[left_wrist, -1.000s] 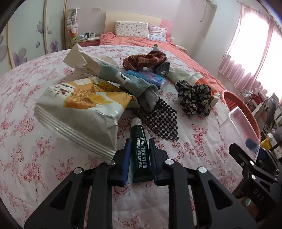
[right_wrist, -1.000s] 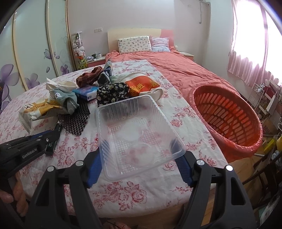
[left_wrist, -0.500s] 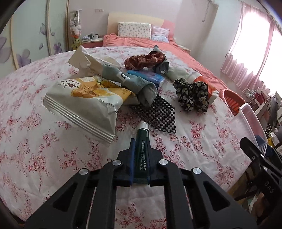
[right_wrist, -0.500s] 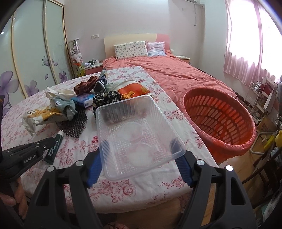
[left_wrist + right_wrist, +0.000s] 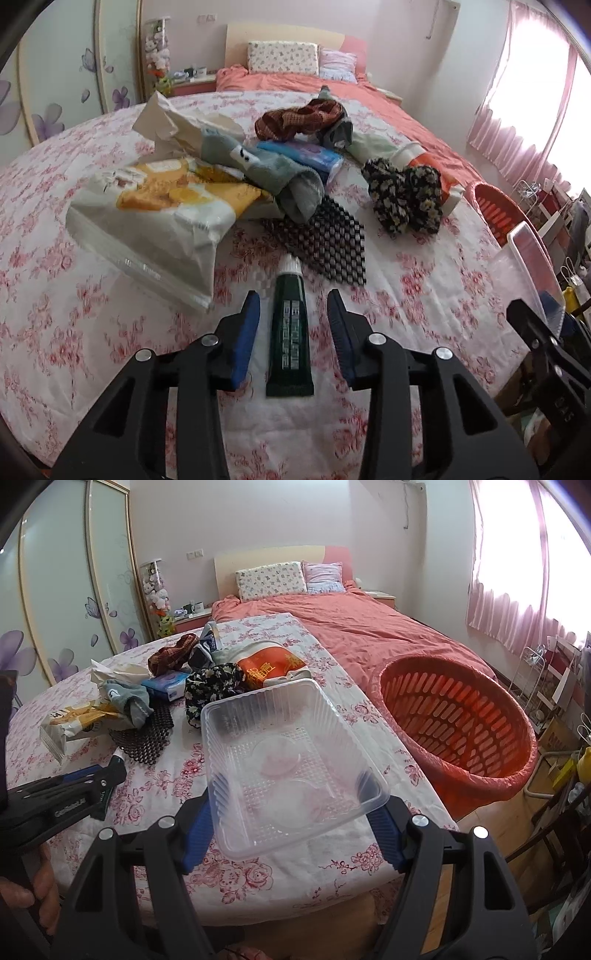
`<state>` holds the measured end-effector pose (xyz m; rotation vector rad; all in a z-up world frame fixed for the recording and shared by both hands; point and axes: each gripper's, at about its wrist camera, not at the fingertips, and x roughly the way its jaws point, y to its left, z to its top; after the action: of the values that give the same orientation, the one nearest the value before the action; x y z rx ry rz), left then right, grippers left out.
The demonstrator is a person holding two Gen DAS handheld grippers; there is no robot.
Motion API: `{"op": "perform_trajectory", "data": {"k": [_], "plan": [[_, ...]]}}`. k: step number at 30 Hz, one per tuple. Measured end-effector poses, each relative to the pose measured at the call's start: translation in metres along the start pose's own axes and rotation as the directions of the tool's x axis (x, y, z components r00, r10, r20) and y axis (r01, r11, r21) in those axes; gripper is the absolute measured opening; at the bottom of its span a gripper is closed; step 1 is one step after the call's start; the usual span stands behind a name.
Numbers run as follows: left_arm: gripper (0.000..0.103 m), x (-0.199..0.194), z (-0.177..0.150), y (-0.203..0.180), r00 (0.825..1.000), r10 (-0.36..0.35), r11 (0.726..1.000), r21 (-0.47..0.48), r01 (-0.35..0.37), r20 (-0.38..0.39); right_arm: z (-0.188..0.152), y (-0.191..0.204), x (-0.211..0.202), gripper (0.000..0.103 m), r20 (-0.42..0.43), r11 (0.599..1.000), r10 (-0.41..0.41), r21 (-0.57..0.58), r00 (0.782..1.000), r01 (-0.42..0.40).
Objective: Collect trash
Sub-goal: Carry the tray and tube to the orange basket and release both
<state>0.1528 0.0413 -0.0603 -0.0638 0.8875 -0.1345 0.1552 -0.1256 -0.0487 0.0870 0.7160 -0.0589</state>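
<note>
The left tongs [image 5: 293,325] are opening, with the green tube [image 5: 290,332] lying loose between the blue pads [image 5: 245,336] and touching neither; it rests on the flowered cloth of the tabletop [image 5: 74,332], cap pointing away toward the black mesh mat [image 5: 325,243]. The right tongs [image 5: 291,823] are clamped on the near end of a clear plastic tray [image 5: 291,753], held level above the table edge, with the red basket [image 5: 458,720] just beside it on the floor.

If the tube is meant as trash, the left tongs would do well to close squarely across its middle, pads flat on its sides, since the soft, slick body could squirt forward. The tray looks light and flexible, so a gentle squeeze and a level carry to the basket seem wise.

The tabletop also carries a snack bag [image 5: 159,218], a grey sock [image 5: 288,177], a floral cloth [image 5: 406,199] and other clutter. Behind is a bed [image 5: 351,627], a wardrobe [image 5: 62,602] and pink curtains [image 5: 517,590].
</note>
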Motion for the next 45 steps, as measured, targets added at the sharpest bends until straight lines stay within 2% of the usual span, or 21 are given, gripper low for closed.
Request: {"op": "perform_trajectory", "data": {"k": [1,2,3,9,15,20,28,34,45], "plan": [[0.034,0.001,0.001,0.0,1.0,0.006,1.0,0.004,-0.006,0.004,0.0,0.0,0.0,0.071,0.0,1.0,0.0,0.0,1.0,0.0],[0.021,0.002,0.002,0.0,1.0,0.009,1.0,0.008,-0.009,0.005,0.0,0.0,0.0,0.071,0.0,1.0,-0.001,0.001,1.0,0.001],[0.018,0.004,0.003,-0.001,1.0,0.015,1.0,0.015,-0.015,0.008,0.0,0.0,0.0,0.071,0.001,1.0,0.0,0.002,1.0,0.0],[0.018,-0.005,0.004,0.003,1.0,0.008,1.0,0.005,-0.008,0.023,0.003,-0.005,-0.006,0.071,0.021,1.0,0.002,0.013,1.0,-0.002],[0.018,-0.033,0.007,-0.001,0.997,-0.017,1.0,0.001,0.017,0.072,0.01,-0.008,-0.014,0.071,0.051,1.0,0.007,0.026,0.999,-0.008],[0.018,-0.056,0.017,-0.019,0.991,-0.056,0.998,0.016,0.054,0.126,0.018,-0.017,-0.024,0.071,0.088,0.999,-0.006,0.045,0.996,0.002],[0.018,-0.077,0.037,-0.06,0.969,-0.154,0.987,0.068,0.143,0.193,0.037,-0.049,-0.039,0.071,0.139,0.993,-0.064,0.104,0.988,0.05],[0.018,-0.075,0.05,-0.095,0.955,-0.209,0.974,0.129,0.185,0.212,0.049,-0.085,-0.045,0.071,0.161,0.981,-0.137,0.16,0.977,0.111],[0.018,-0.052,0.064,-0.155,0.938,-0.301,0.944,0.194,0.268,0.169,0.056,-0.151,-0.032,0.071,0.134,0.943,-0.245,0.265,0.96,0.204]]}}
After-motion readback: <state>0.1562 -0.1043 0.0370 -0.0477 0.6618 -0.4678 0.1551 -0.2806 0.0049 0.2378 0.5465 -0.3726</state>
